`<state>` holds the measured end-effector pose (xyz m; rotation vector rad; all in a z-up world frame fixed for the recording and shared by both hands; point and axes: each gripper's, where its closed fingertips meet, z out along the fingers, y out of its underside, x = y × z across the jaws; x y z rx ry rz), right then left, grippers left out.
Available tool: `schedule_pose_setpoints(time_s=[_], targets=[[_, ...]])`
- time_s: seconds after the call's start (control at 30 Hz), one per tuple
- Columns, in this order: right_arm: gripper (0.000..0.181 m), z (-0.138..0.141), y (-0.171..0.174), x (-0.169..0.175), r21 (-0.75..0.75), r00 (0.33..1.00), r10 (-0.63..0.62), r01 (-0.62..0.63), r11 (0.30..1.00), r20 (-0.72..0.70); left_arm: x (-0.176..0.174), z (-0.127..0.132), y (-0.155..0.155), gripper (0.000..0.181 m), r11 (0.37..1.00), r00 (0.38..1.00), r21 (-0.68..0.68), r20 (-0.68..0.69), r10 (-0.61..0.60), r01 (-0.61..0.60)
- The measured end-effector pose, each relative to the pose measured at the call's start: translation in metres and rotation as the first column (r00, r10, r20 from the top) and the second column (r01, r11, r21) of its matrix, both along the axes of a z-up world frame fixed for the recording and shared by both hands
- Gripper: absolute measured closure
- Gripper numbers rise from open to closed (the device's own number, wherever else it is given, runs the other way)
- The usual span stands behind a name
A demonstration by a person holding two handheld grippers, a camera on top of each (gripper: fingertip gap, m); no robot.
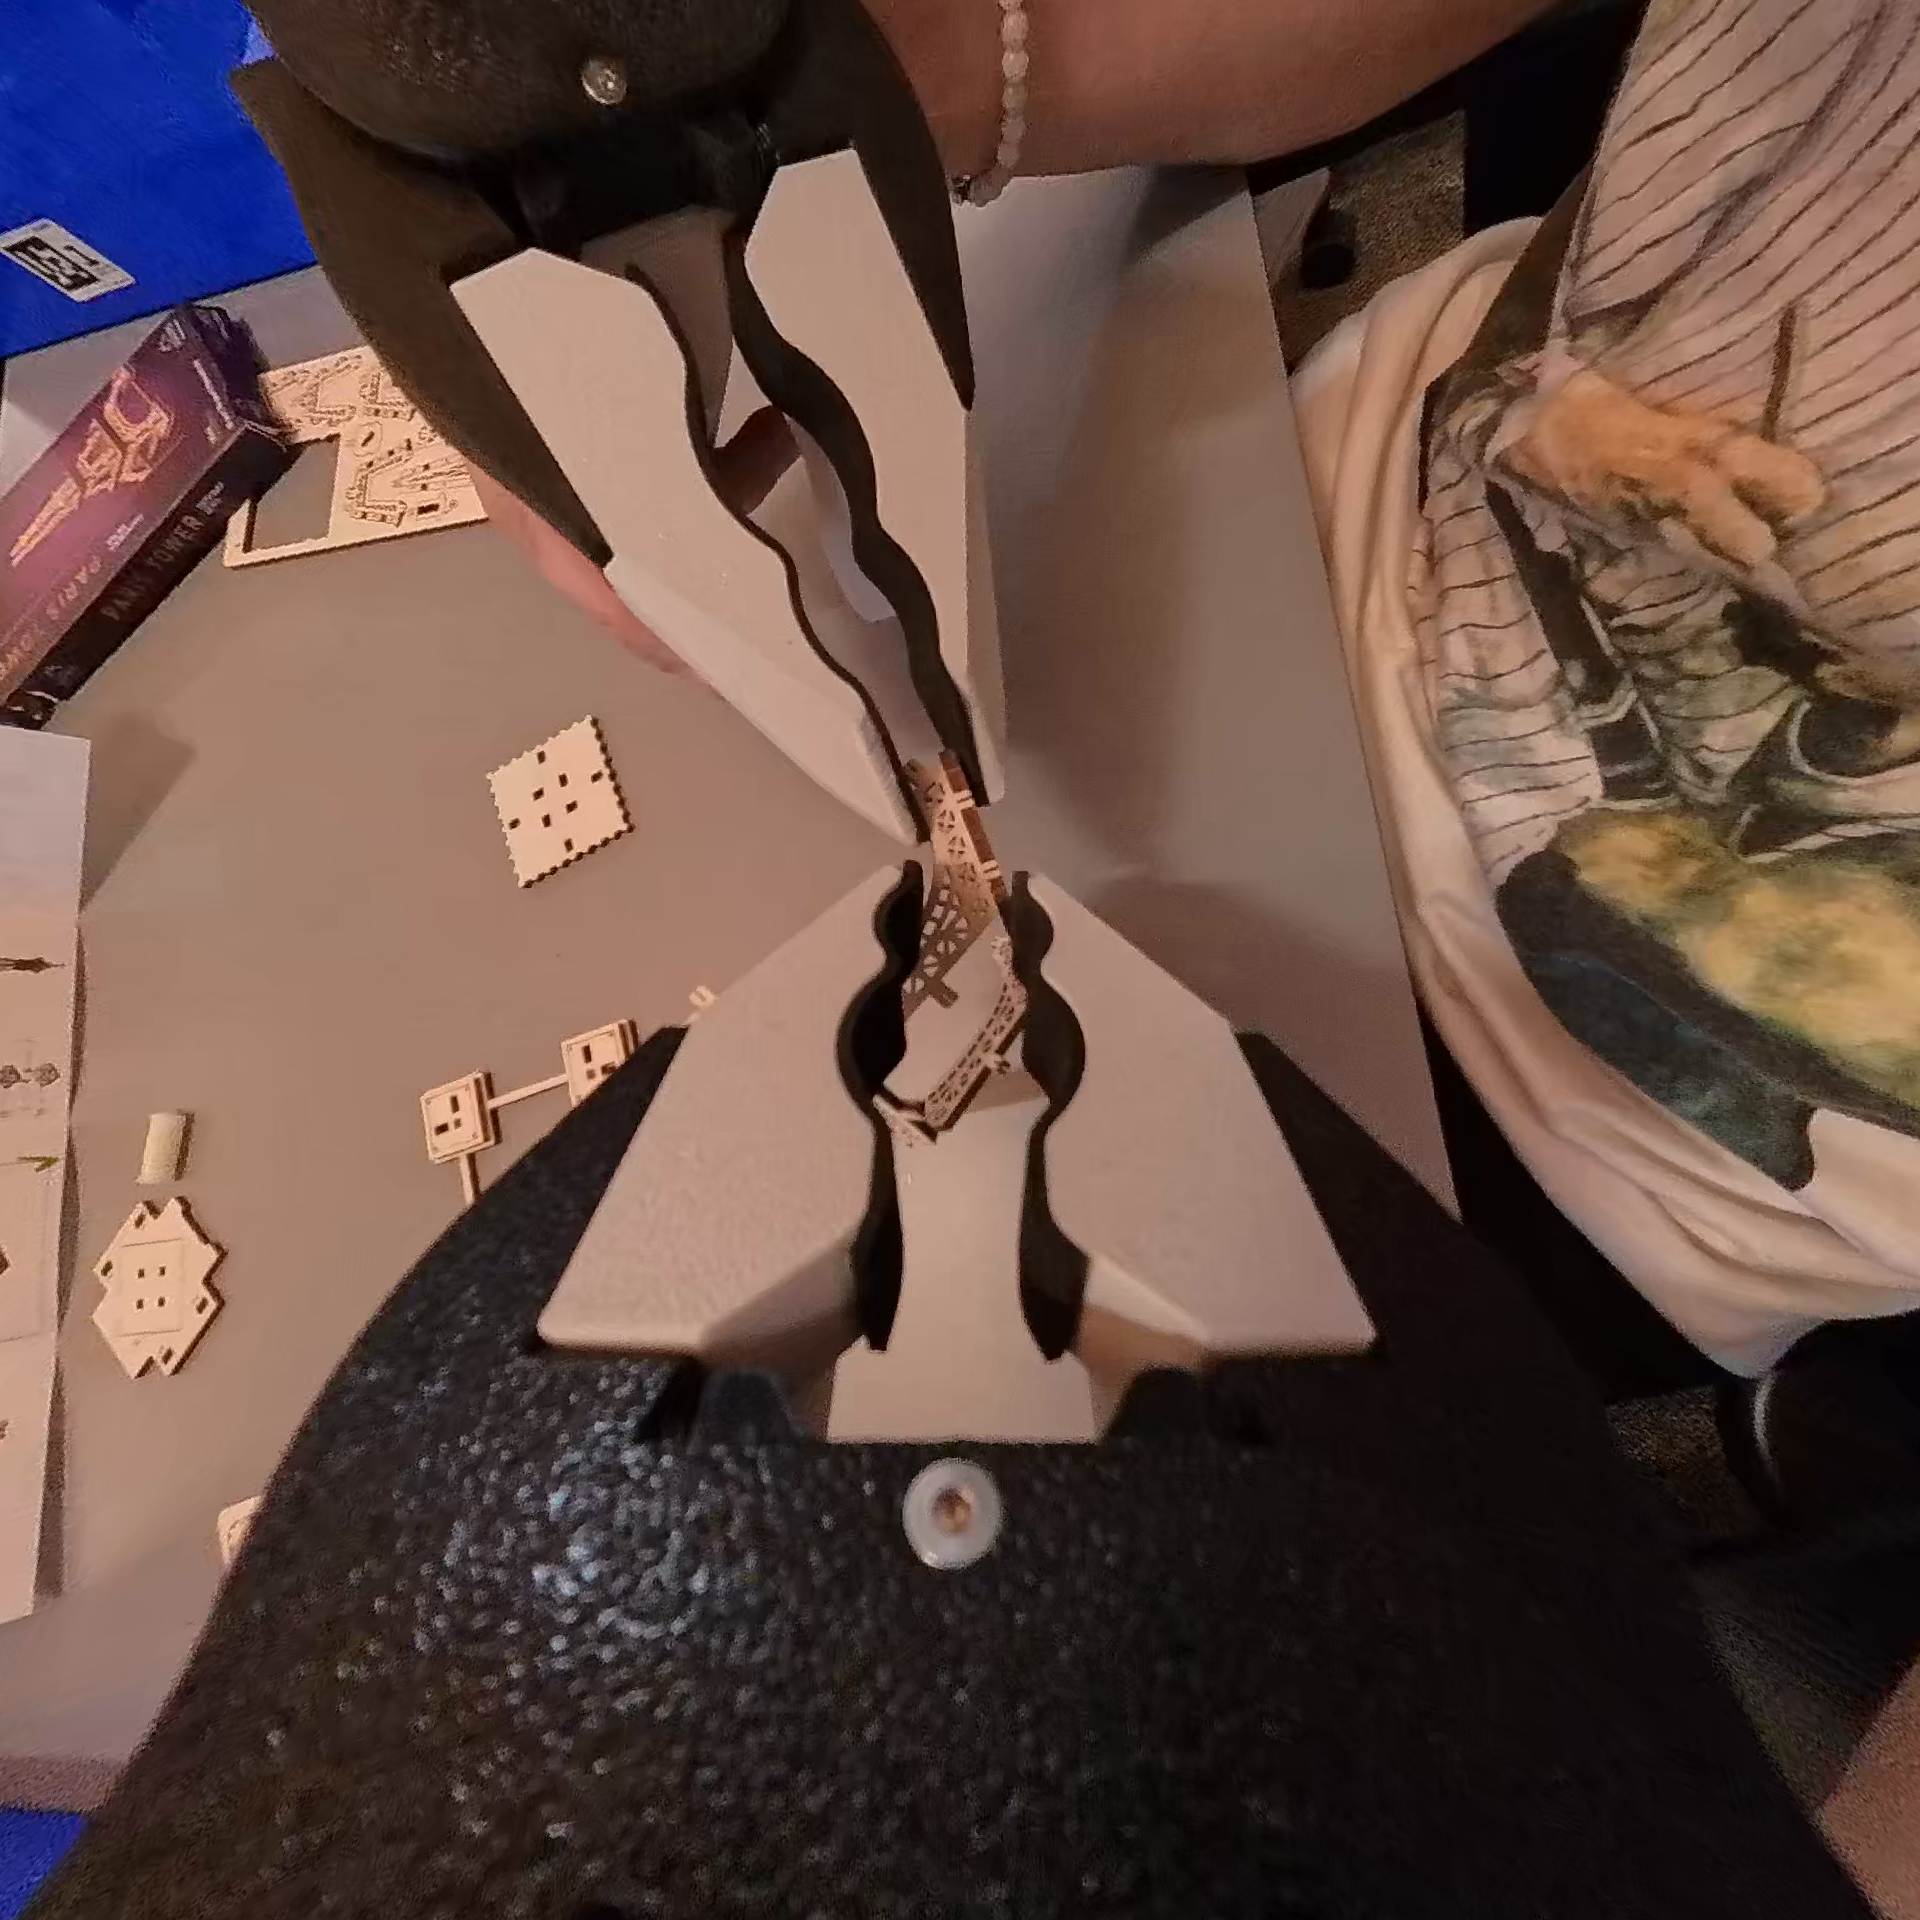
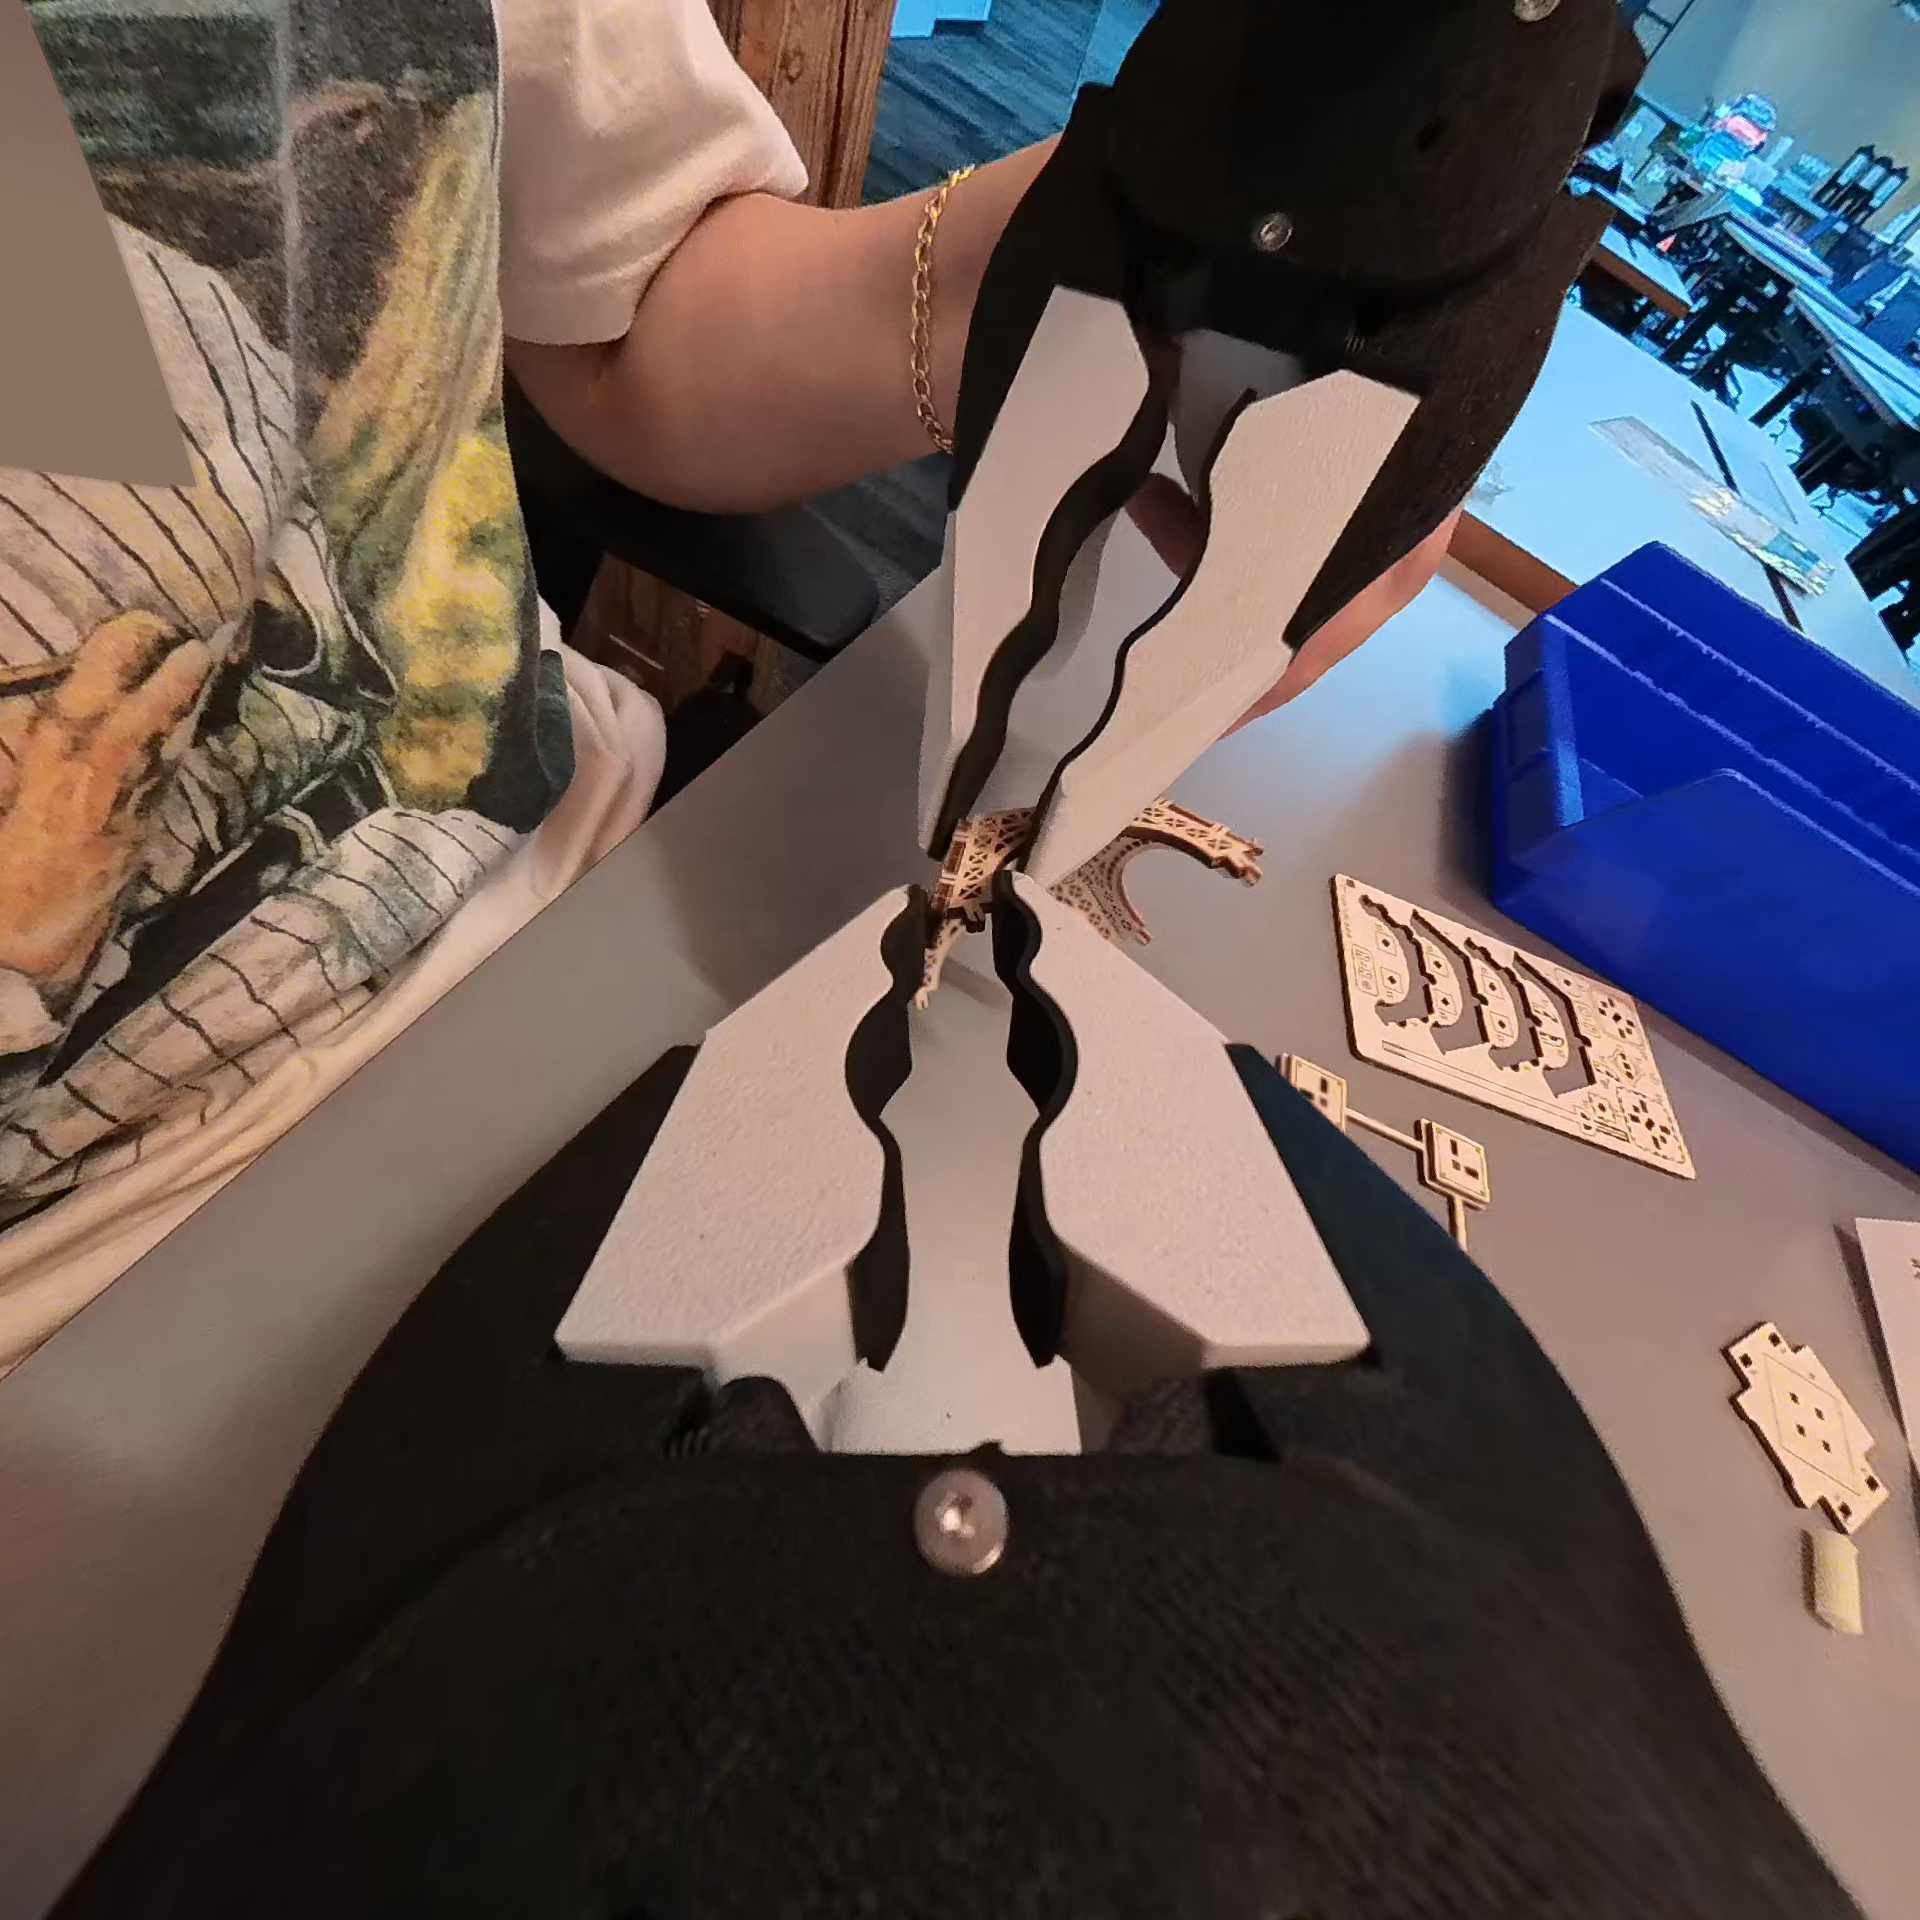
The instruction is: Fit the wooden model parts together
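Above the grey table (image 1: 312, 727), both grippers, left gripper (image 1: 961, 883) and right gripper (image 2: 961, 899), pinch lattice tower pieces (image 1: 961, 883) tip to tip, nearly closed, mid-joining; next calls for aligned pressing.

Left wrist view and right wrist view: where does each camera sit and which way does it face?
Left wrist view: on the left claw, facing the person's printed shirt and right claw.
Right wrist view: on the right claw, facing the left claw and forearm.
Shared: the lattice wooden piece both claws pinch above the grey table.

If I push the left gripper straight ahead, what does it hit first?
The lattice wooden part between its fingertips, then almost at once the right gripper, tip to tip with the left gripper. Depth is unclear.
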<state>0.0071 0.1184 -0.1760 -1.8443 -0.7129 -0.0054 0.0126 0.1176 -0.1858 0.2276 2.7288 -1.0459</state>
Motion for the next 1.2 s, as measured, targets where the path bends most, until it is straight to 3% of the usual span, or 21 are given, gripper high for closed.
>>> schedule_pose_setpoints(time_s=[0.03, 0.53, 0.83, 0.9, 1.0, 1.1, 1.2], targets=[[0.17, 0.001, 0.0, 0.0, 0.003, 1.0, 0.002, -0.002, 1.0, -0.005, -0.001, 0.0, -0.001, 0.168, 1.0, 1.0, 0.001, 0.001, -0.006, 0.006], [0.171, 0.012, 0.0, 0.001, 0.069, 0.995, -0.012, 0.019, 0.997, -0.096, -0.001, 0.007, -0.003, 0.168, 0.996, 0.995, -0.093, -0.104, -0.007, -0.003], [0.171, 0.01, 0.003, 0.006, 0.048, 0.988, -0.032, 0.04, 0.998, -0.149, 0.005, 0.006, -0.001, 0.168, 0.995, 0.996, -0.098, -0.09, 0.017, -0.026], [0.171, 0.016, 0.003, 0.018, 0.082, 0.981, -0.084, 0.099, 0.992, -0.172, 0.018, 0.015, -0.001, 0.165, 0.986, 0.998, -0.152, -0.015, 0.067, -0.069], [0.172, 0.035, 0.0, 0.036, 0.188, 0.957, -0.129, 0.181, 0.965, -0.258, 0.036, 0.04, 0.003, 0.145, 0.957, 0.983, -0.251, 0.074, 0.166, -0.143], [0.171, 0.058, -0.008, 0.049, 0.308, 0.926, -0.119, 0.237, 0.921, -0.358, 0.054, 0.067, 0.012, 0.138, 0.915, 0.938, -0.349, 0.201, 0.283, -0.201], [0.171, 0.075, -0.016, 0.053, 0.397, 0.919, -0.089, 0.251, 0.883, -0.384, 0.058, 0.081, 0.013, 0.134, 0.885, 0.918, -0.406, 0.21, 0.335, -0.23]])
